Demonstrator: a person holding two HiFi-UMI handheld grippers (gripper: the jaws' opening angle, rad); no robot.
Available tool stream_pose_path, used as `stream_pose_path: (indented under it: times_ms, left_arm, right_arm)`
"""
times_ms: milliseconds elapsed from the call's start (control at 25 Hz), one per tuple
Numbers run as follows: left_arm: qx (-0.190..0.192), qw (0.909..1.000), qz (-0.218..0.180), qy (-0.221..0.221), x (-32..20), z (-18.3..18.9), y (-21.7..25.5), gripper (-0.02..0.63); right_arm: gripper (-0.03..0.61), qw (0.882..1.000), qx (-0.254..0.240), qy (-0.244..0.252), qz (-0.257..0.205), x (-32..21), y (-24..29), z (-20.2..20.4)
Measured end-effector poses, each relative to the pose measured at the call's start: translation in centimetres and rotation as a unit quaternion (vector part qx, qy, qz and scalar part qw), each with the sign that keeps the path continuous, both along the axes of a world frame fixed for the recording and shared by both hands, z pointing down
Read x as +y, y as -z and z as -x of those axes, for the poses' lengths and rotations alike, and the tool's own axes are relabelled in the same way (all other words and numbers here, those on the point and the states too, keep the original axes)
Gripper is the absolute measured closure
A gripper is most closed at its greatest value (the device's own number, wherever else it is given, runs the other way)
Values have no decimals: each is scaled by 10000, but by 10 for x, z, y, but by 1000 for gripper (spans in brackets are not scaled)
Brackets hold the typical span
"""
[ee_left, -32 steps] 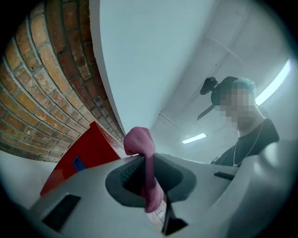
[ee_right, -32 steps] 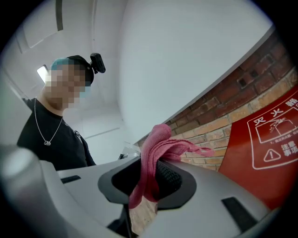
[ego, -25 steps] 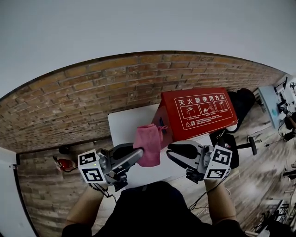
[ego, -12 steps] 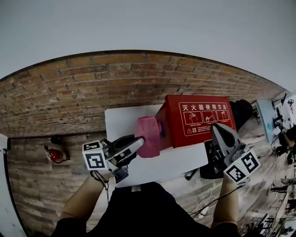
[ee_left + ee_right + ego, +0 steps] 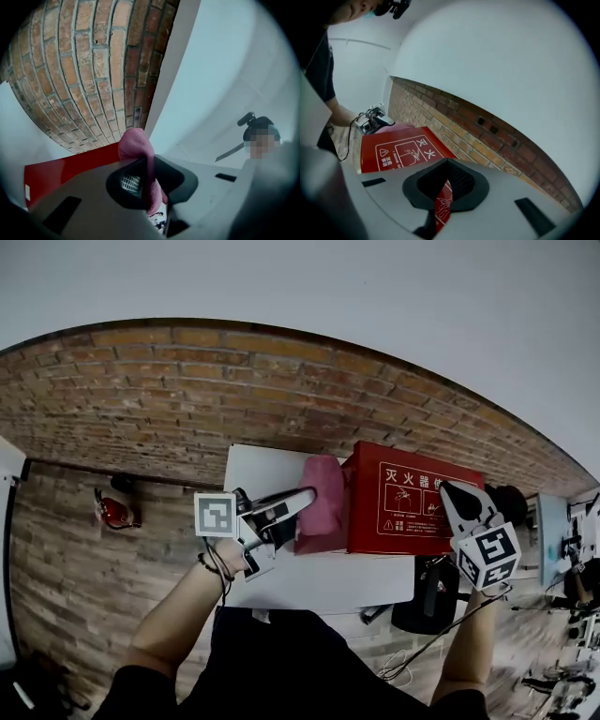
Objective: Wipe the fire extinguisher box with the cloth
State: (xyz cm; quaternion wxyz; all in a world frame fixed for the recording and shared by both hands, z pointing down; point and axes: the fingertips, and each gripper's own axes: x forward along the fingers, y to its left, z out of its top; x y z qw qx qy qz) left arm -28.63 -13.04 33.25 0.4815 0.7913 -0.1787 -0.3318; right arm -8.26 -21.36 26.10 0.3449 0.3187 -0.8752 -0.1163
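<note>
Left gripper (image 5: 306, 497) clamped on the pink cloth (image 5: 324, 507), which lies against the left end of the red fire extinguisher box (image 5: 408, 514) on the white table (image 5: 309, 579). Right gripper (image 5: 456, 494), jaws together and empty, over the box's right end. Cloth judged soft and light, best pinched at a bunched fold.

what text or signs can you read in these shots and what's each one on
"灭火器使": white print on the red box; the characters after it are hidden behind the right gripper.
Small print beside the warning triangle, same face: too small to read.
Square markers on the left gripper and the right one: patterns, no words.
</note>
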Motion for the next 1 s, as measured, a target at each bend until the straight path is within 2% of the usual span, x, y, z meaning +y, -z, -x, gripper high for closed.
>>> stream_pose_path:
  times_ms: [240, 520, 600, 760, 840, 1000]
  left_arm:
    - [214, 9992, 323, 9, -17, -14, -8, 552]
    - [394, 9980, 475, -154, -26, -21, -11, 552]
    - [420, 9977, 498, -184, -27, -22, -15, 552]
    - [491, 9969, 481, -385, -30, -24, -19, 552]
    - [560, 9959, 407, -578, -29, -28, -18, 552]
    - [642, 9933, 306, -913, -32, -35, -15, 552]
  right_arm:
    - [558, 9998, 40, 0, -206, -27, -5, -7]
    - [558, 9950, 579, 147, -797, -32, -9, -3]
    - [558, 9897, 1006, 194, -1005, -32, -16, -3]
    - [558, 9652, 1943, 488, -1678, -32, -22, 7]
    - [558, 9594, 2047, 644, -1830, -29, -24, 13]
    - [558, 9549, 2081, 801, -1961, -26, -25, 18]
